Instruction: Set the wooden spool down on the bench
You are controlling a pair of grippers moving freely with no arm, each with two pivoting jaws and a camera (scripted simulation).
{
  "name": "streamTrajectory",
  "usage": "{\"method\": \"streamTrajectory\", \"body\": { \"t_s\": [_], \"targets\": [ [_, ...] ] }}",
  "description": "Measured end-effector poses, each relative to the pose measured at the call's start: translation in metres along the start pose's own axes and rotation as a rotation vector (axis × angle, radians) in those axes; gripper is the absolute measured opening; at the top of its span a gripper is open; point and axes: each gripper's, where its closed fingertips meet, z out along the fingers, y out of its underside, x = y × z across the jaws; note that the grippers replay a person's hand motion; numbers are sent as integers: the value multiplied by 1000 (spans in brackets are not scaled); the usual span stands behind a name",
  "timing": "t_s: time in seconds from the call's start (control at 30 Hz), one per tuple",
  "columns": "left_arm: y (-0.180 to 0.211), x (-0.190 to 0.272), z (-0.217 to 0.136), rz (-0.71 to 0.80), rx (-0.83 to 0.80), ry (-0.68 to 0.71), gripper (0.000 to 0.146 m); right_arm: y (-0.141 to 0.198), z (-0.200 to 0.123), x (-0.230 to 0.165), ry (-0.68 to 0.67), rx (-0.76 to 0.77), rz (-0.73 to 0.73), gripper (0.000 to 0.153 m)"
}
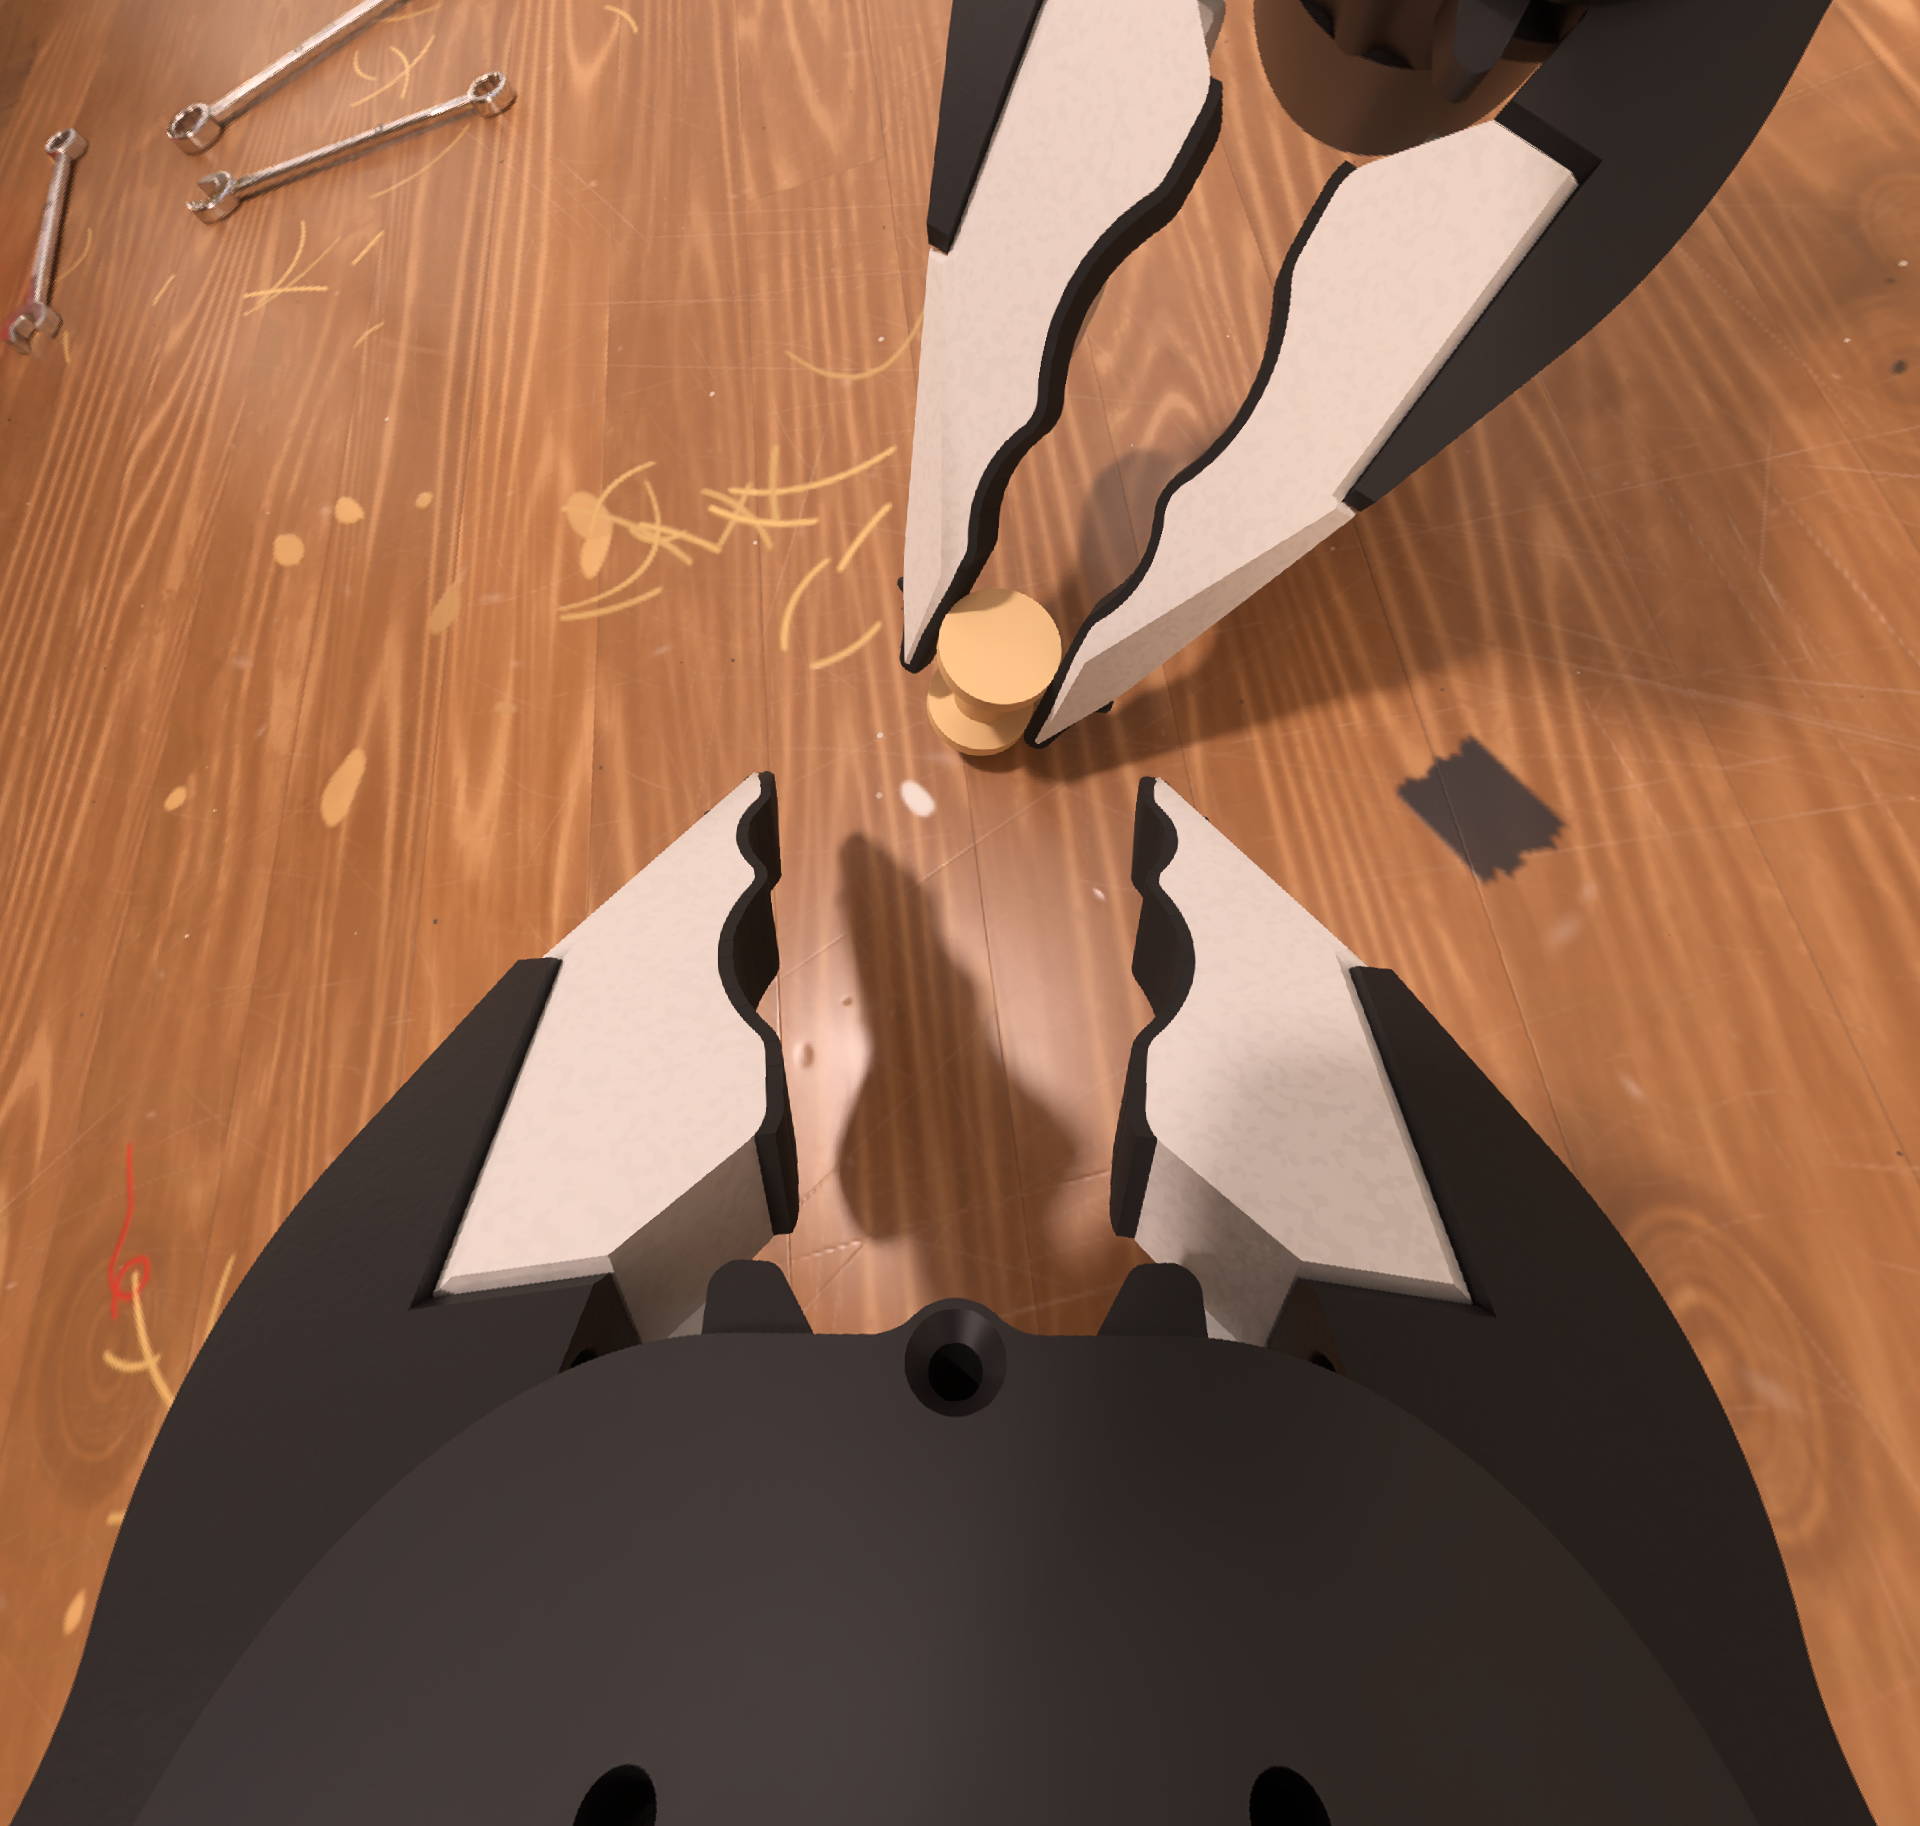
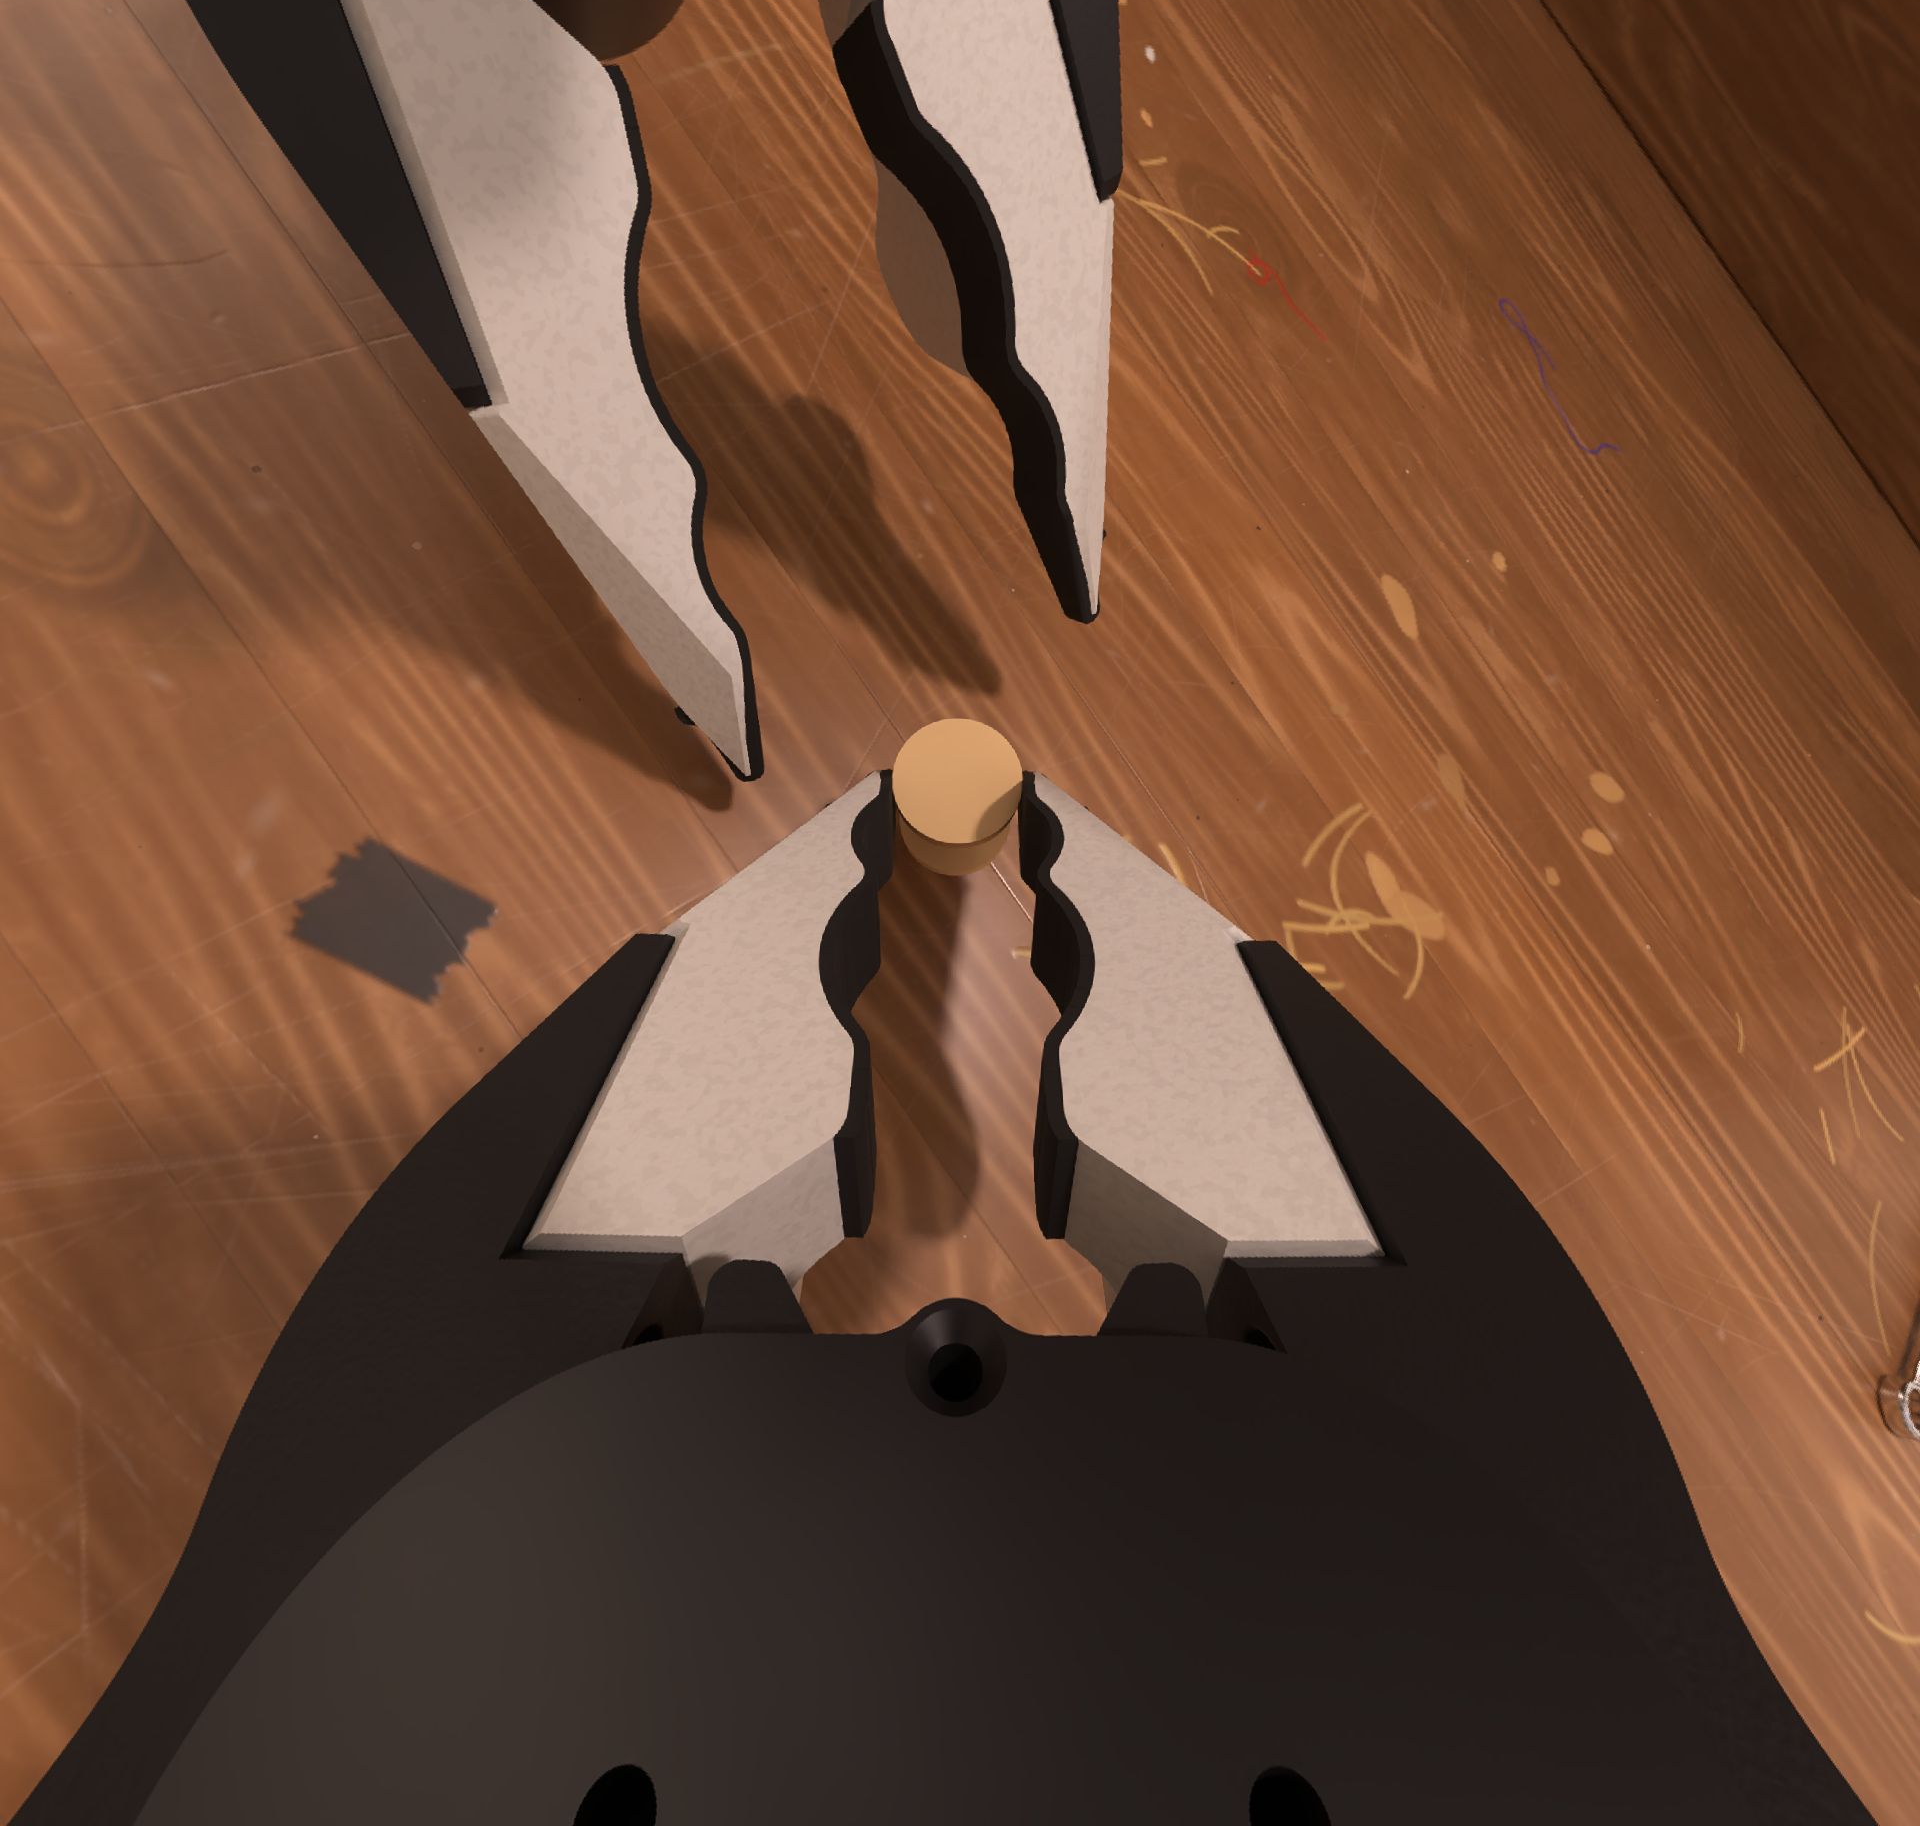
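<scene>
The left gripper [image 1: 954,789], nearest the lens, hangs with its jaws spread and nothing between them. At its 12 o'clock the right gripper [image 1: 977,680] pinches the wooden spool [image 1: 992,670] by its upper flange, axis upright. The lower flange appears to be at, or just above, the scarred bench [image 1: 520,841] (contact cannot be confirmed). Three wrenches [image 1: 332,41] lie at 10 o'clock, well apart. Judged from this, only the right gripper's release remains.
</scene>
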Motion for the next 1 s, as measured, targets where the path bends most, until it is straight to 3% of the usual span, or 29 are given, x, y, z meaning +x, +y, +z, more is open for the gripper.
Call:
{"method": "streamTrajectory", "body": {
  "t_s": [1.0],
  "targets": [
    [1,-3,9,-1,6,6,67,1,1,4,24,10,16,23]
  ]
}}
